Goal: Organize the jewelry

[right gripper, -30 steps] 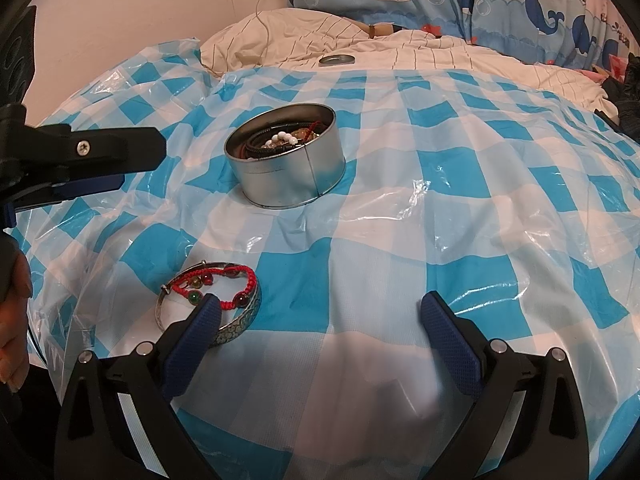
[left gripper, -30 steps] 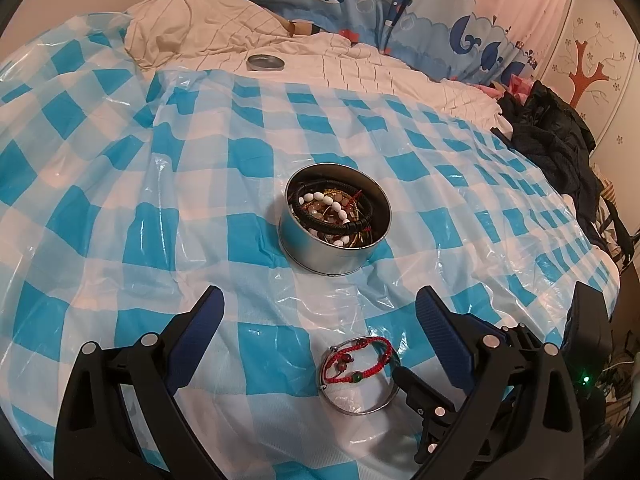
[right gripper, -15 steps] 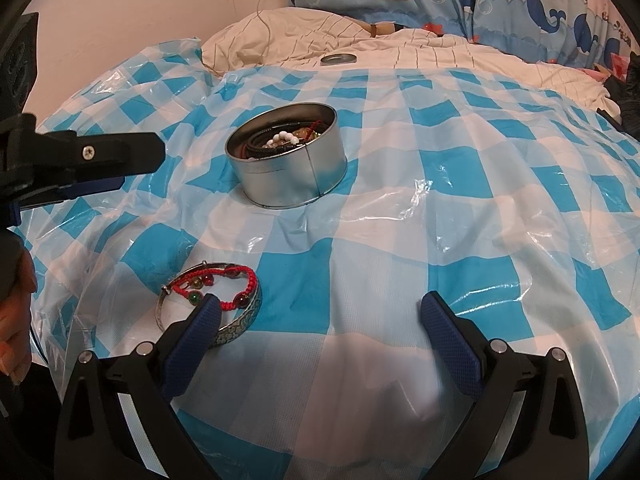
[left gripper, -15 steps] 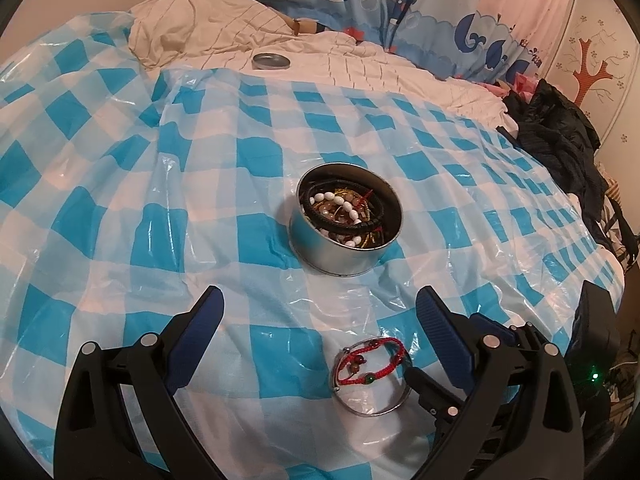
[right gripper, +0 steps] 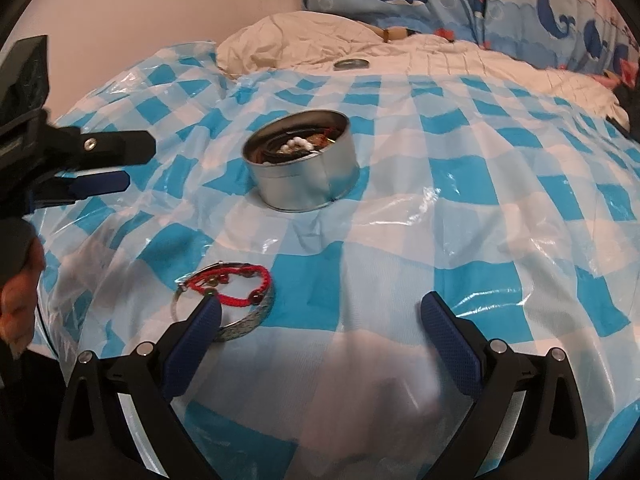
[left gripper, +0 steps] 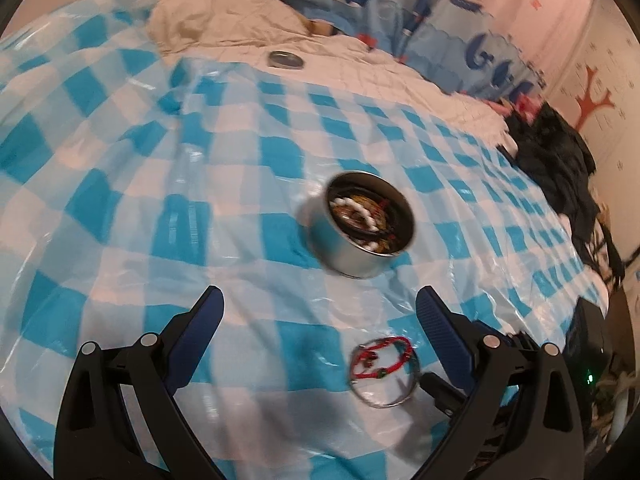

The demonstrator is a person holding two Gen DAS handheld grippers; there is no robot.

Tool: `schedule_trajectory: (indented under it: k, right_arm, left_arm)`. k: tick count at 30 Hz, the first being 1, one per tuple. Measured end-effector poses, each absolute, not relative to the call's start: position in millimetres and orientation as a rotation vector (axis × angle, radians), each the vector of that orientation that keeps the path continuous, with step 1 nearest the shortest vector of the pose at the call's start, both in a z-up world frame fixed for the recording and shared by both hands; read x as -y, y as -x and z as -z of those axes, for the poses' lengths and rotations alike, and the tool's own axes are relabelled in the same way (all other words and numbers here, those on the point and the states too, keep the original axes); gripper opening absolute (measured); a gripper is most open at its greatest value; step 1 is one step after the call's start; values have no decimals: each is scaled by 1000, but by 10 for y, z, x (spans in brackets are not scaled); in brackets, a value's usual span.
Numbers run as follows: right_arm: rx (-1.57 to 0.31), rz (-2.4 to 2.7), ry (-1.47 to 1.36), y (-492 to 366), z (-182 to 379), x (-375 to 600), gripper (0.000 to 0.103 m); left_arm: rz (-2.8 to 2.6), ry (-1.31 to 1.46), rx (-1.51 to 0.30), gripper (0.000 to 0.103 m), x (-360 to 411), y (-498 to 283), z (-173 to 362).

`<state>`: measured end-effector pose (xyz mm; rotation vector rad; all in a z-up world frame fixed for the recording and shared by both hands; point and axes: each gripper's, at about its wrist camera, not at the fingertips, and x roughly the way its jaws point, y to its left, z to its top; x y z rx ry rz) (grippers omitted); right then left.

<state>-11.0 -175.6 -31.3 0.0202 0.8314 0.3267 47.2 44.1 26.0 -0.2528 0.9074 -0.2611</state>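
The left gripper (left gripper: 318, 304), jaws wide and empty, has swung leftward over the past second, so the tin (left gripper: 366, 224) and bangle (left gripper: 384, 372) now sit right of its centre, blurred by motion. It seems to be leaving the pickup to the other tool. The silver bangle with a red beaded bracelet (right gripper: 230, 282) on top lies on the checked cloth (right gripper: 500, 184), near the open tin already holding jewelry. The right gripper (right gripper: 320, 306), also wide and empty, has one fingertip just beside it.
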Motion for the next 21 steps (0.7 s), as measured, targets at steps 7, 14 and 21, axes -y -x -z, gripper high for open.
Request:
schedule_trajectory:
  k: [7,14,21]
  right_arm:
    - [-789,-389,101,203,238,1499,96]
    - [-802,-467,179,179,236,1214,95]
    - [-844,-490,162,170,297,1250,52]
  left_arm:
    - [271,284,-925,93,-543,-450,-212]
    - [274,250,-935,93,-429,-462,-193]
    - [269,251,-936,93,-415,-478,-193]
